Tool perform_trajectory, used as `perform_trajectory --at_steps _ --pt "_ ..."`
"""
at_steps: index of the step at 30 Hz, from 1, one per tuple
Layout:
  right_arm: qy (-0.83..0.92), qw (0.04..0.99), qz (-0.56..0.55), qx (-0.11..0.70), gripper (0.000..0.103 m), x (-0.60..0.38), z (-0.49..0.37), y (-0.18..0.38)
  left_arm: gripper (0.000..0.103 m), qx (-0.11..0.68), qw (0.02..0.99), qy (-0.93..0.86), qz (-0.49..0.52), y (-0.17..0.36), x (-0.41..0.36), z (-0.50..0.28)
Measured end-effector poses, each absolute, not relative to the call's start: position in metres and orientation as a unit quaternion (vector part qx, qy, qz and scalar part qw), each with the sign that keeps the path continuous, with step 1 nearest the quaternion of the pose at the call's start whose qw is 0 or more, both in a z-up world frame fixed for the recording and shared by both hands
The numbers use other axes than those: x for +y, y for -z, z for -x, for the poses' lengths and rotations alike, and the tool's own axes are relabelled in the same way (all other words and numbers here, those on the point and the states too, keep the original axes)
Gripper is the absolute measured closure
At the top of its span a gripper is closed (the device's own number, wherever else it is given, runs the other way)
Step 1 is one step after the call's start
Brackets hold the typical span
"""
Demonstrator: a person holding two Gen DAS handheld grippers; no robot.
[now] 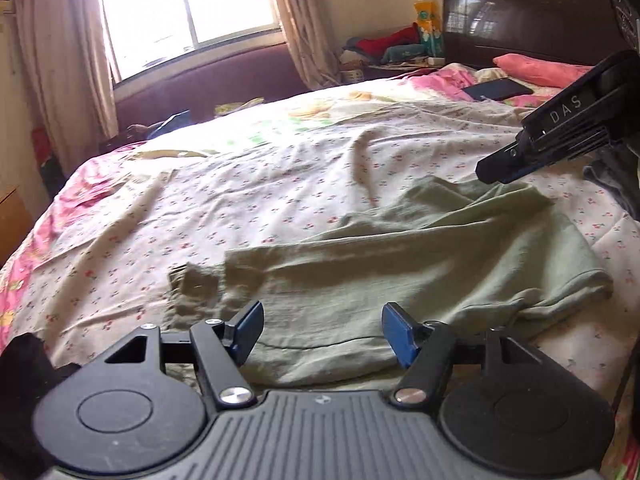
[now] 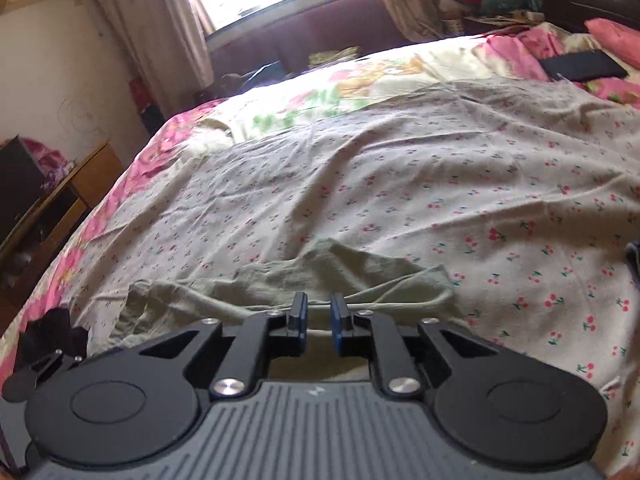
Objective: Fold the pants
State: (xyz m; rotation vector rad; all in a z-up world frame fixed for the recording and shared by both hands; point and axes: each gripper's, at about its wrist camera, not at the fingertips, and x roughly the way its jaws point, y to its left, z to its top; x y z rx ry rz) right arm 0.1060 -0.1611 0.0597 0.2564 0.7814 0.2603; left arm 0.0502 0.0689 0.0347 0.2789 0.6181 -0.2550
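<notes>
Green pants (image 1: 400, 256) are lying half-folded near the bed's (image 1: 240, 200) front edge, needing more folds; left gripper (image 1: 322, 332) fingers are gaping wide, right gripper (image 2: 318, 322) fingers slightly parted, both holding nothing.

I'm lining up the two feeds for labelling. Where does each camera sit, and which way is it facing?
Left wrist: on the left gripper, jaws wide and empty, looking down across the pale green cloth pants toward the window; the right gripper shows at its right.
Right wrist: on the right gripper, jaws slightly apart, above the pants' edge.
Shared: pants, cherry-print bedsheet, black flat case.
</notes>
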Motion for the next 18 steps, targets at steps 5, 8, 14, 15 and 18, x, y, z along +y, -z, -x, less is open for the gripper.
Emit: perform_trajectory --at_steps 5,8,14,15,18 --pt "-0.261 0.872 -0.055 0.411 0.066 -0.041 -0.142 -0.045 0.024 0.353 0.925 0.102 -0.1 -0.021 0.095 -0.073" --pt "-0.285 0.862 -0.02 0.419 0.066 -0.01 -0.15 -0.036 0.023 0.377 0.916 0.106 -0.088 -0.011 0.099 -0.083" --pt "-0.276 0.84 -0.037 0.466 0.055 0.002 -0.174 -0.021 0.023 0.376 0.921 0.083 -0.055 -0.011 0.117 -0.083" --pt "-0.273 0.837 -0.048 0.472 0.052 0.002 -0.179 -0.019 0.022 0.382 0.918 0.088 -0.059 -0.008 0.114 -0.085" --pt "-0.266 0.829 -0.056 0.489 0.052 0.01 -0.193 -0.011 0.022 0.393 0.913 0.094 -0.062 -0.005 0.108 -0.091"
